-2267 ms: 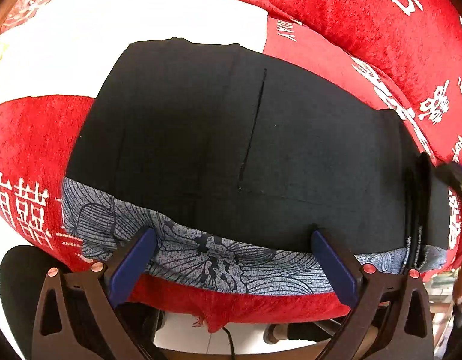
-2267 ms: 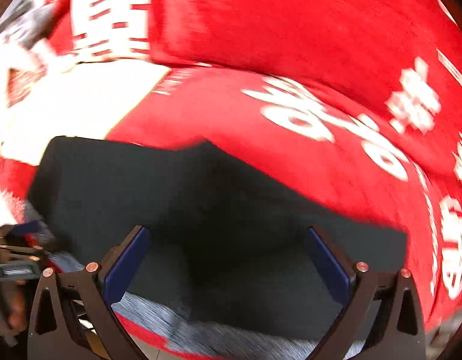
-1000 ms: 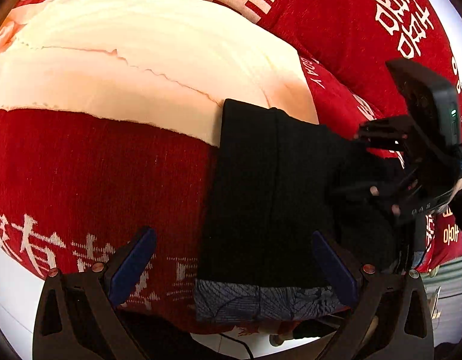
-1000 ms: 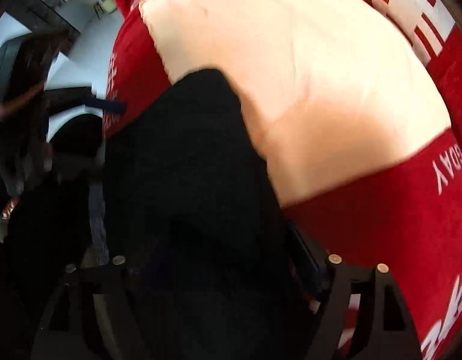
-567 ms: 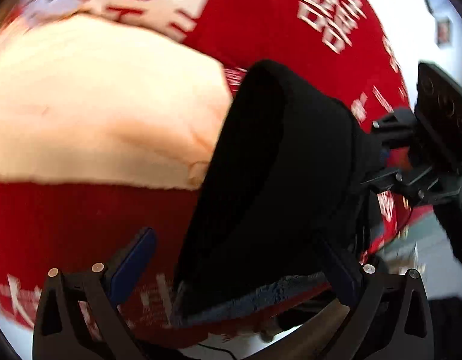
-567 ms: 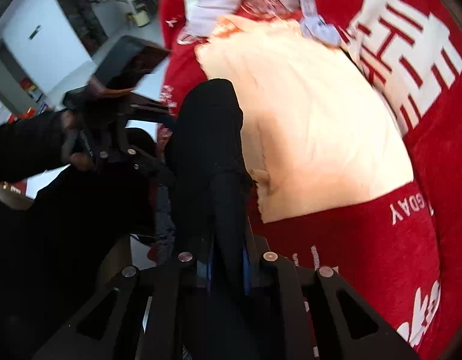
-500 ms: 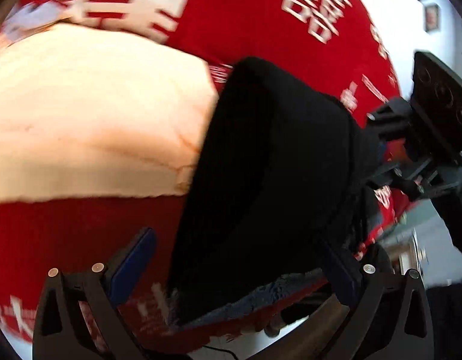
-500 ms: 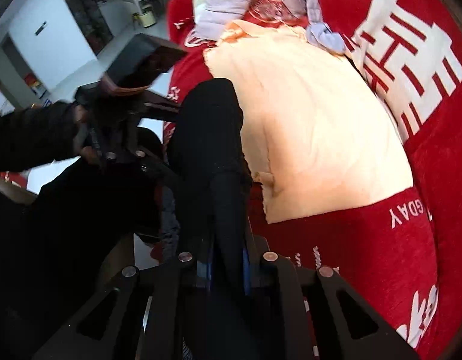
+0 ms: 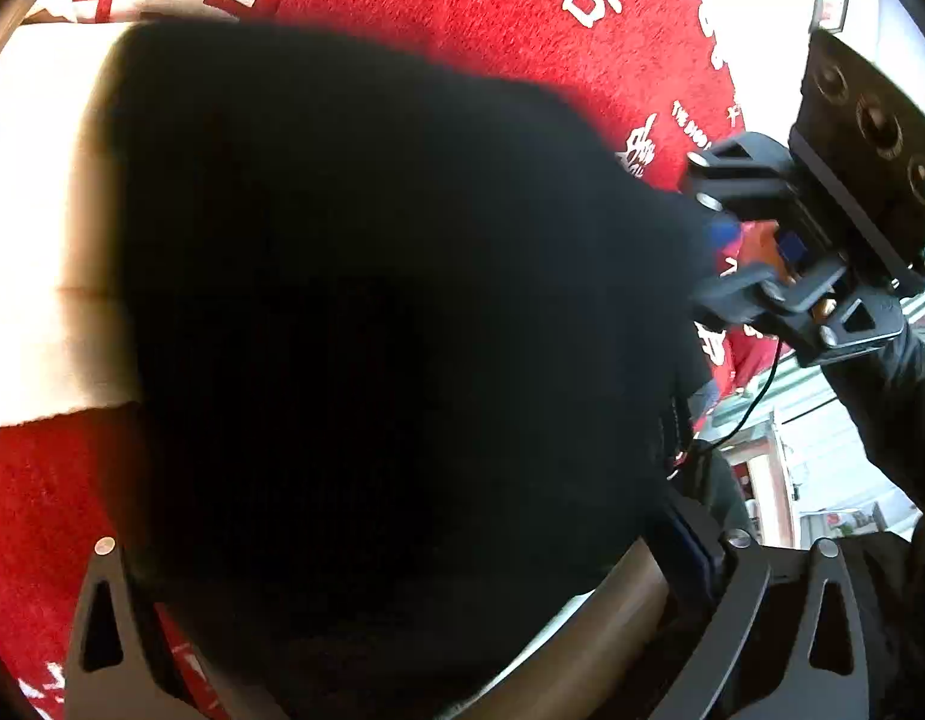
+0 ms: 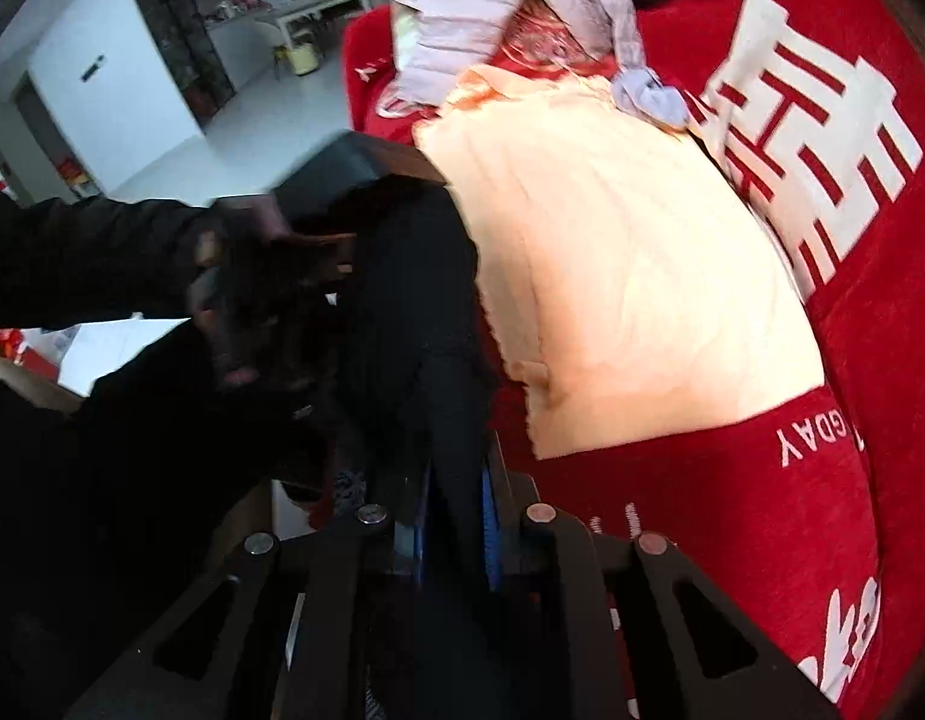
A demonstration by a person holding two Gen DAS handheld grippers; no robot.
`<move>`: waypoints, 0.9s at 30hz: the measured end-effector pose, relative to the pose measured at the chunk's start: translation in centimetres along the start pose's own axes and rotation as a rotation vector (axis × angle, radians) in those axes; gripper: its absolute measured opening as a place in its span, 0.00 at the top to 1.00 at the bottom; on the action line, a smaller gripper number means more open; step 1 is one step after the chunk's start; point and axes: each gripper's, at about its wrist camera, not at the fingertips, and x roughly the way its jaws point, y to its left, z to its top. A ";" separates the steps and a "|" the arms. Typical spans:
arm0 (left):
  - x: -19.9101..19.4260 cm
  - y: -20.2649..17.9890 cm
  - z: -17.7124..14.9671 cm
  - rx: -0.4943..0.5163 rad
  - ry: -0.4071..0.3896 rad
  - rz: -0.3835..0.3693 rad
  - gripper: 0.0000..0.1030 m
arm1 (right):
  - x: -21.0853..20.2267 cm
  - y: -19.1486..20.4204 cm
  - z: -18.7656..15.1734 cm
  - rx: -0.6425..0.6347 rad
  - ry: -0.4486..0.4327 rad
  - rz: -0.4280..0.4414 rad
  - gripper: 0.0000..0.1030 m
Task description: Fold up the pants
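Observation:
The black pants [image 9: 372,312] are folded and lifted off the red sofa, filling most of the left wrist view. My left gripper [image 9: 402,570] is open, its jaws wide apart around the bundle; the left pad is hidden by cloth. My right gripper [image 10: 456,510] is shut on the pants' edge [image 10: 414,300], blue pads pressed on the black cloth. The right gripper also shows in the left wrist view [image 9: 756,252] at the pants' right side. The left gripper [image 10: 318,204] shows blurred in the right wrist view, behind the pants.
A red sofa cover with white characters [image 10: 822,480] lies under a cream cloth [image 10: 630,276]. A pile of pale clothes [image 10: 492,6] sits at the sofa's far end. A room with white floor [image 10: 222,138] lies beyond.
The right gripper closed on the pants' edge and raised them. The left gripper moved in close, so the black bundle now lies between its open jaws.

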 end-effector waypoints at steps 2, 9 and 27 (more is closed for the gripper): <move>0.6 -0.2 0.1 -0.009 0.029 0.075 0.54 | 1.0 -1.0 0.3 0.035 0.019 -0.042 0.85; 1.7 -1.6 0.4 -0.052 0.090 0.202 0.68 | -1.7 -2.6 -1.4 0.145 0.087 -0.190 0.70; -2.5 -8.7 1.1 0.025 0.084 0.322 0.71 | 3.1 -3.3 -12.2 0.149 0.287 -0.298 0.08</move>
